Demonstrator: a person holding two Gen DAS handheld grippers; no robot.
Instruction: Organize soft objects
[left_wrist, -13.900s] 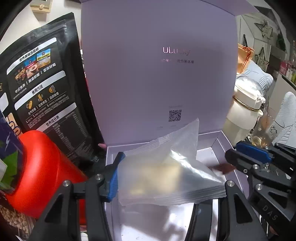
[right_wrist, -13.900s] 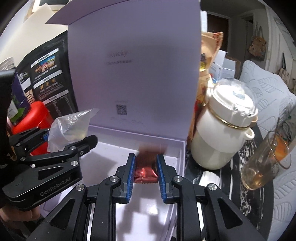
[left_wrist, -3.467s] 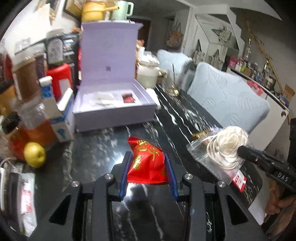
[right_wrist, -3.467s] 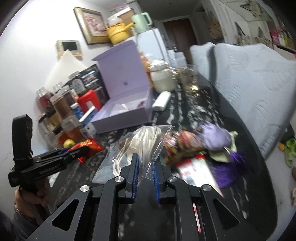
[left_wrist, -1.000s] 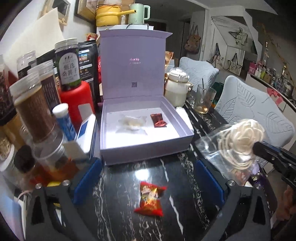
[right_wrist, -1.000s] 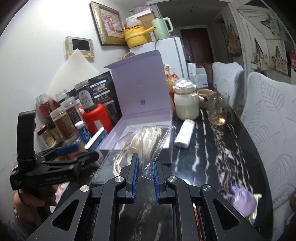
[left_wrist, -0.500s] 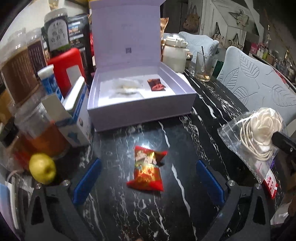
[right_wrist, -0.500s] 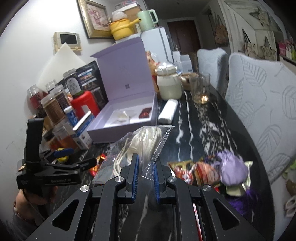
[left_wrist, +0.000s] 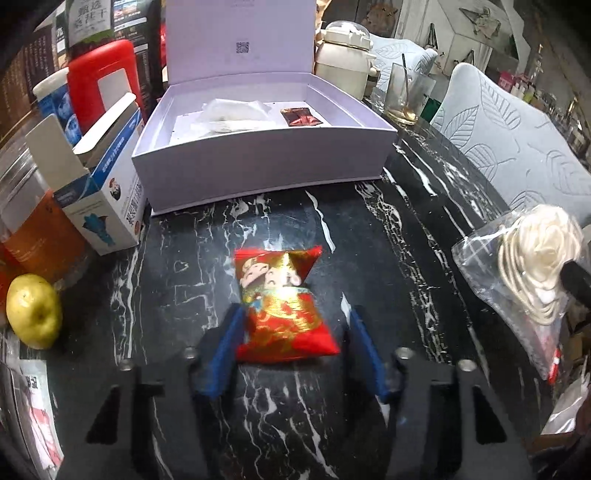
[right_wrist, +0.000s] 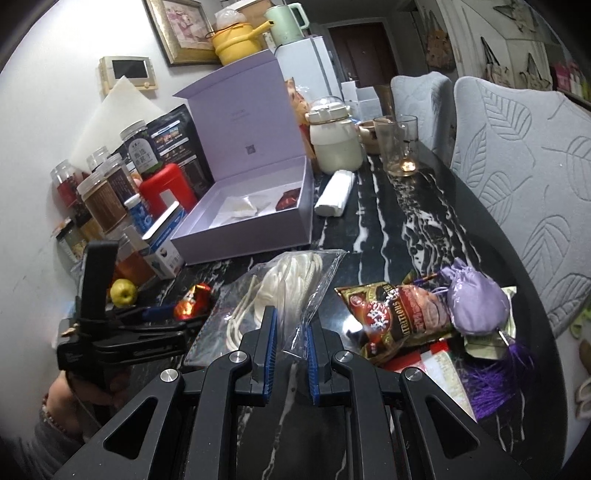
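A red and gold snack packet (left_wrist: 284, 306) lies flat on the black marble table (left_wrist: 406, 229). My left gripper (left_wrist: 295, 328) straddles its near end and its jaws are closing. The left pad (left_wrist: 231, 339) is at the packet's edge; the right pad (left_wrist: 364, 350) stands a little clear of it. My right gripper (right_wrist: 290, 354) is shut on a clear bag of coiled white cord (right_wrist: 288, 280), held above the table at the right, where the bag (left_wrist: 532, 269) also shows. The open lilac box (left_wrist: 258, 162) behind holds a clear pouch (left_wrist: 232, 114) and a dark red sachet (left_wrist: 301, 118).
Left of the box stand a blue and white carton (left_wrist: 99, 206), a red canister (left_wrist: 103, 77), jars and a yellow fruit (left_wrist: 33, 310). A cream jug (left_wrist: 343, 55) and a glass (left_wrist: 404, 96) stand behind. A snack bag (right_wrist: 399, 314), lilac pouch (right_wrist: 476, 299) and white roll (right_wrist: 334, 195) lie at the right.
My left gripper has sunk to the red packet, and its wide jaws have narrowed around it. The right gripper has dropped a little with the cord bag still in it.
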